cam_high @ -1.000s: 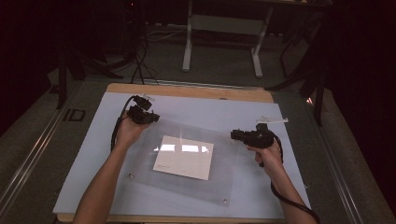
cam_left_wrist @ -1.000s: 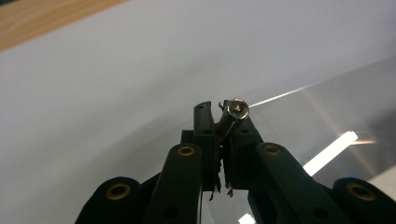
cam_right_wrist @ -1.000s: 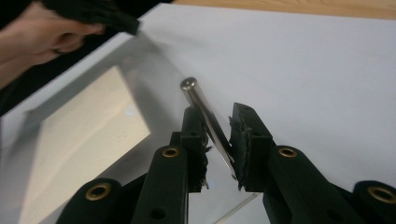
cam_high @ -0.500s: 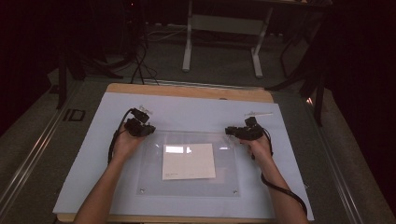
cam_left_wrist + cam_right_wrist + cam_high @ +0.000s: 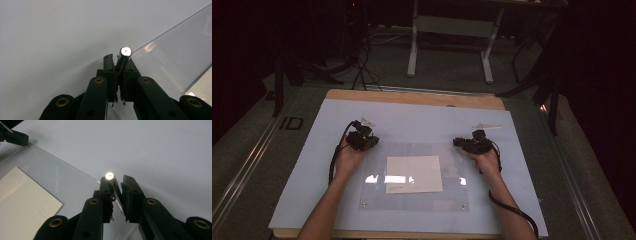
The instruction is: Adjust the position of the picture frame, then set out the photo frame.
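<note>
The clear acrylic sheet (image 5: 412, 175) lies flat on the counter (image 5: 422, 120) with a cream paper card (image 5: 414, 173) under its middle, and this looks like the step of seating or squaring the sheet by its two far corners. The left gripper (image 5: 117, 63) is clenched on the shiny standoff (image 5: 125, 51) at the far left corner, while the right gripper (image 5: 118, 185) stands a little parted around the other standoff (image 5: 109, 175), which touches only one jaw. Next, I judge, both hands must move together and level, or the sheet will skew over the card
</note>
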### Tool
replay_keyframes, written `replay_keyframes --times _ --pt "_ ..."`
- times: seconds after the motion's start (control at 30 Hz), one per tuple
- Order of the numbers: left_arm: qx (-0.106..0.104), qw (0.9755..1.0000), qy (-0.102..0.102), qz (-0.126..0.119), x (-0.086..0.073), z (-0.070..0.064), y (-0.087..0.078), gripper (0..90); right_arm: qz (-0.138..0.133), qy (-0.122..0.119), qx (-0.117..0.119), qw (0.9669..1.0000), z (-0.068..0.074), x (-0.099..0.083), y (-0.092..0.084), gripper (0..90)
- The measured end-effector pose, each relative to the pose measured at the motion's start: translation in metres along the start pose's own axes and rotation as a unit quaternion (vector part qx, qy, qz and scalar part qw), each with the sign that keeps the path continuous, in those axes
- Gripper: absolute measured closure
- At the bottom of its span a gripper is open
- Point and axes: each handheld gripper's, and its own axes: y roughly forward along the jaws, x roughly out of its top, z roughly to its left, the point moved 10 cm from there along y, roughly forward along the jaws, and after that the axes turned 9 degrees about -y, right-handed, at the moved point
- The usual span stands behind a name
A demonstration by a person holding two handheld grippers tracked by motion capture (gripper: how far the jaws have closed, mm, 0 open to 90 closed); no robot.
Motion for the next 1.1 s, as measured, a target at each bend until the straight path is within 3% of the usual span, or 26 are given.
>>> replay_keyframes --times 0.23,0.4,0.5,0.57,0.63,0.8,0.93,1.03,1.1 --pt "0.004 0.9999 -0.003 -0.016 -0.001 0.000 0.000 83.5 -0.007 0.001 -0.002 1.0000 0.000 0.000 0.000 78.4" --pt "0.010 0.9993 0.006 -0.035 -0.003 -0.003 0.001 75.2 -0.007 -0.015 -0.019 0.9997 0.001 -0.001 0.000 79.4" --pt "-0.001 0.9990 -0.002 -0.044 -0.004 -0.006 0.001 69.6 -0.007 -0.024 -0.029 0.9993 0.001 0.000 0.000 79.4" --pt "0.003 0.9991 -0.006 -0.041 -0.004 -0.005 0.000 64.3 -0.009 -0.029 -0.038 0.9988 0.001 0.000 -0.001 77.9" --pt "-0.013 0.9987 -0.019 -0.046 -0.003 -0.006 -0.002 61.5 -0.009 -0.038 -0.051 0.9980 0.001 0.000 -0.002 76.1" --pt "-0.026 0.9968 -0.040 -0.064 0.000 -0.003 -0.010 51.9 -0.021 -0.063 -0.077 0.9948 0.001 0.003 -0.010 73.0" --pt "-0.030 0.9951 -0.046 -0.082 0.000 0.000 -0.017 49.8 -0.027 -0.080 -0.099 0.9915 0.002 0.005 -0.015 73.0" --pt "-0.030 0.9942 -0.044 -0.094 0.000 0.002 -0.022 51.5 -0.033 -0.085 -0.104 0.9904 0.004 0.007 -0.017 74.8" --pt "-0.036 0.9928 -0.054 -0.101 0.000 0.002 -0.024 52.0 -0.036 -0.083 -0.108 0.9899 0.005 0.008 -0.017 78.4"
